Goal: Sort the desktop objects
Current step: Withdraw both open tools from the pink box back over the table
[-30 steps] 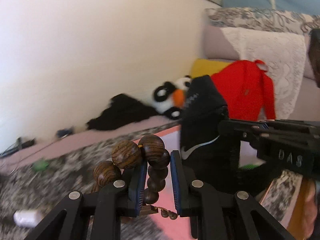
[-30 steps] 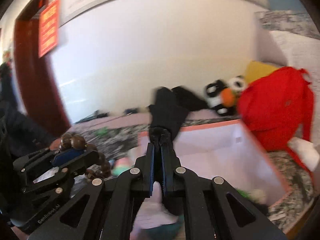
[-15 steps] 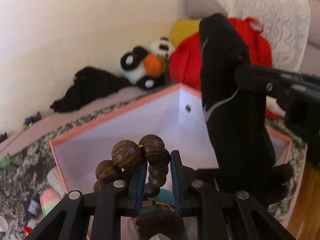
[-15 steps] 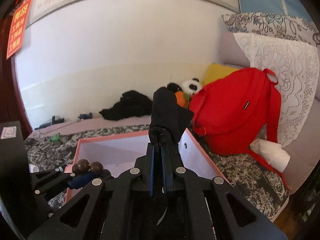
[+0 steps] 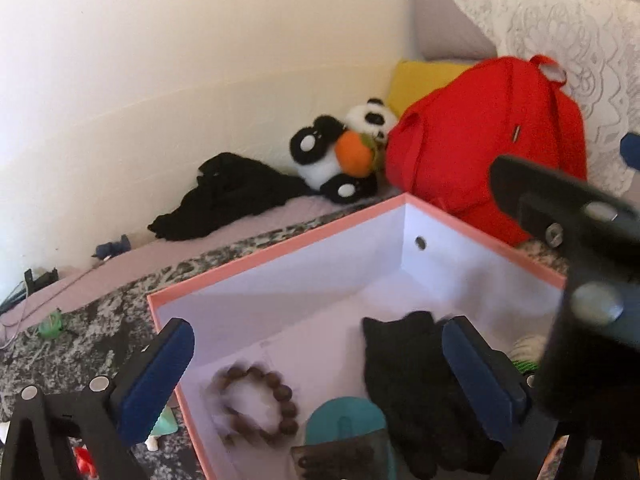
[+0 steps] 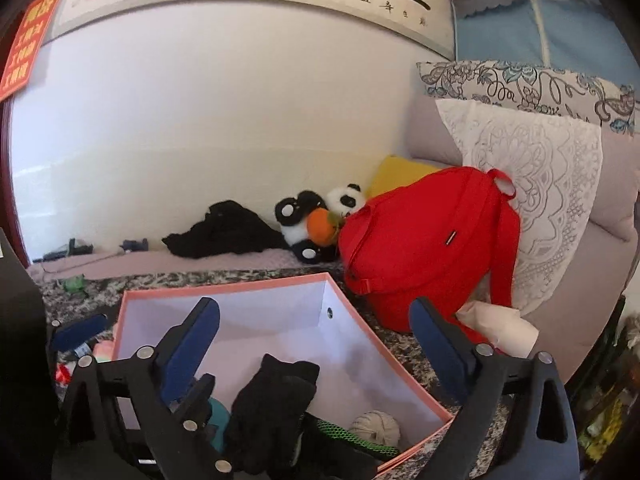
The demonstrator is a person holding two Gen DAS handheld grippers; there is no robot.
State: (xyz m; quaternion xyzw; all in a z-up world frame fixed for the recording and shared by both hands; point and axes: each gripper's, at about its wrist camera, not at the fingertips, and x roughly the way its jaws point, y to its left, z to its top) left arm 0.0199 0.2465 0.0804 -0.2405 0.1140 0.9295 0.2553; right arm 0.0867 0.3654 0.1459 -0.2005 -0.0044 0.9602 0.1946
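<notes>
A pink-rimmed box with a white inside stands on the speckled table; it also shows in the right wrist view. A wooden bead bracelet lies blurred on its floor. A black glove lies beside it, also seen in the right wrist view. My left gripper is open and empty above the box. My right gripper is open and empty above the glove.
In the box lie a teal item, a ball of twine and a green mesh item. Behind it are a red backpack, a panda plush and black cloth. Small items lie left of the box.
Both grippers have opened. The bead bracelet dropped from the left gripper and the black glove from the right gripper into the box.
</notes>
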